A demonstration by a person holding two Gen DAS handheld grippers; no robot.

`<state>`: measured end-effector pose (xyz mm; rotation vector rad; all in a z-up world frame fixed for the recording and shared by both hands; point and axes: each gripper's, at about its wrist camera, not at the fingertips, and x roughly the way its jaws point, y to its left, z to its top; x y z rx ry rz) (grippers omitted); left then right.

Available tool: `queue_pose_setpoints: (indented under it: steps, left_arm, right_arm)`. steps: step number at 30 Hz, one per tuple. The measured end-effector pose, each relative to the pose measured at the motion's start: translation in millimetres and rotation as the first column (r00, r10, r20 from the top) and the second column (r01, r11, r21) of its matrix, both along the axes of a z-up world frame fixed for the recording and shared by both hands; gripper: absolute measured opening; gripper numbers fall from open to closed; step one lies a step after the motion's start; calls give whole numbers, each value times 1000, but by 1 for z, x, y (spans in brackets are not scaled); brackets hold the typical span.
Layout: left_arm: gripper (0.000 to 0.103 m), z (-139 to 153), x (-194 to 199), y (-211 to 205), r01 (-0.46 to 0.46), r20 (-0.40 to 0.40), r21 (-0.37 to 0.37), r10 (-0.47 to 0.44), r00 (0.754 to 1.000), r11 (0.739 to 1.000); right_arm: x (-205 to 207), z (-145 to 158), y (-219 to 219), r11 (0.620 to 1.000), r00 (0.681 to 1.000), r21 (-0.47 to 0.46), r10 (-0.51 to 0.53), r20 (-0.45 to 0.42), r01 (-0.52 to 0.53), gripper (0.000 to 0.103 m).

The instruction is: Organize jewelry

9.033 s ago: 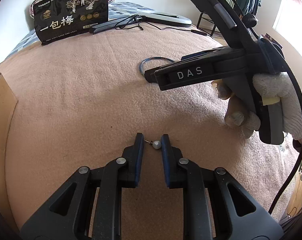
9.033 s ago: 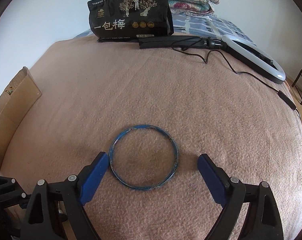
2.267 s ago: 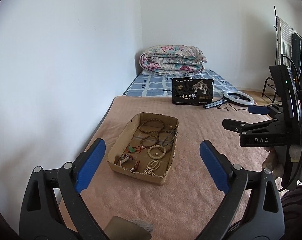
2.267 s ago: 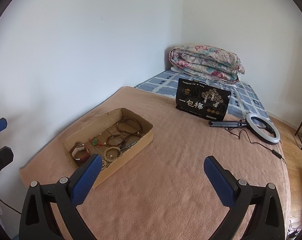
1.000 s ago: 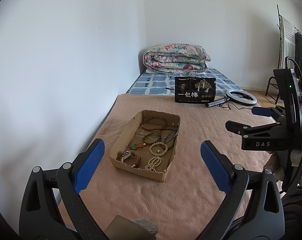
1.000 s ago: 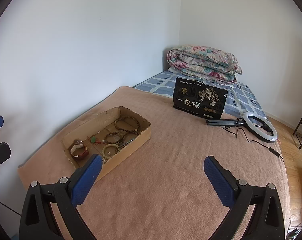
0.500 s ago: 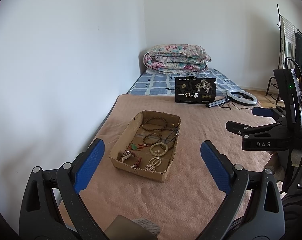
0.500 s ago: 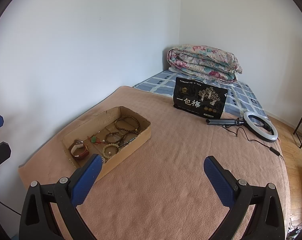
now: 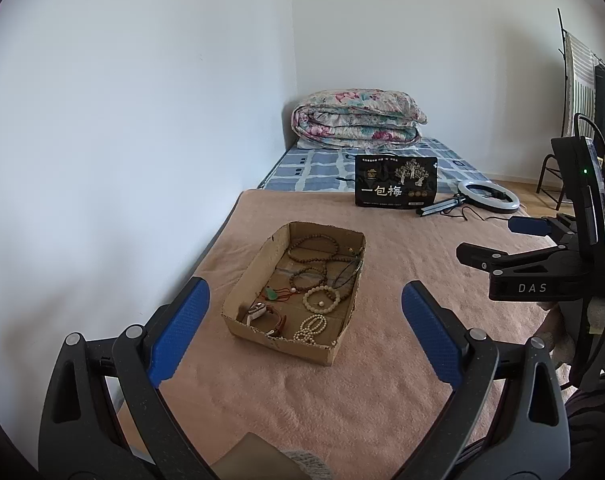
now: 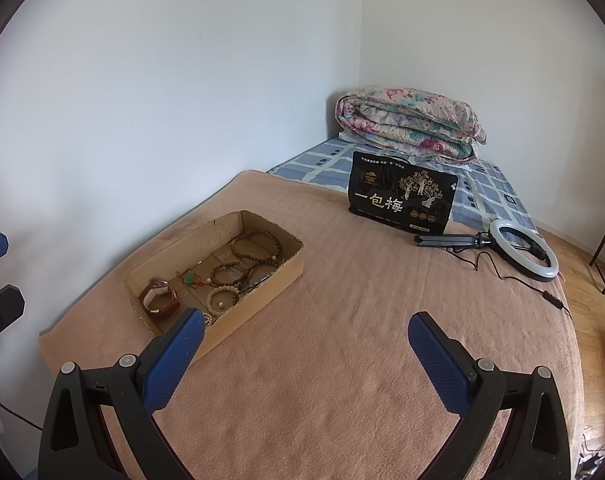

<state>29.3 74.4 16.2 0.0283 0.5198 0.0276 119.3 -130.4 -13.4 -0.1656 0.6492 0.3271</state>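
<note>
Folded floral quilt [image 10: 410,122], black printed bag [image 10: 402,200], ring light [image 10: 524,254], pink blanket [image 10: 362,320], white wall [image 10: 162,100]

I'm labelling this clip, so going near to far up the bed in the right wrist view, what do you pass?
right gripper → cardboard box of jewelry → black bag → folded quilt.

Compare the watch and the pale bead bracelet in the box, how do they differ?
The watch has a brown strap and a white face; the bracelet is a ring of cream beads. The watch stands on its edge near the box's end wall; the bracelet lies flat nearer the middle. Both are closed loops inside the box.
</note>
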Motion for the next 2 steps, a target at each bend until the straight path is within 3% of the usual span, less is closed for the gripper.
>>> queue_pose_setpoints:
  steps: [2]
  left_arm:
    - [99,-1,1,0,-1,0,1,1,1000,1000]
  right_arm:
    - [1,-1,-1,1000,1000,2,-3,-3,3,103]
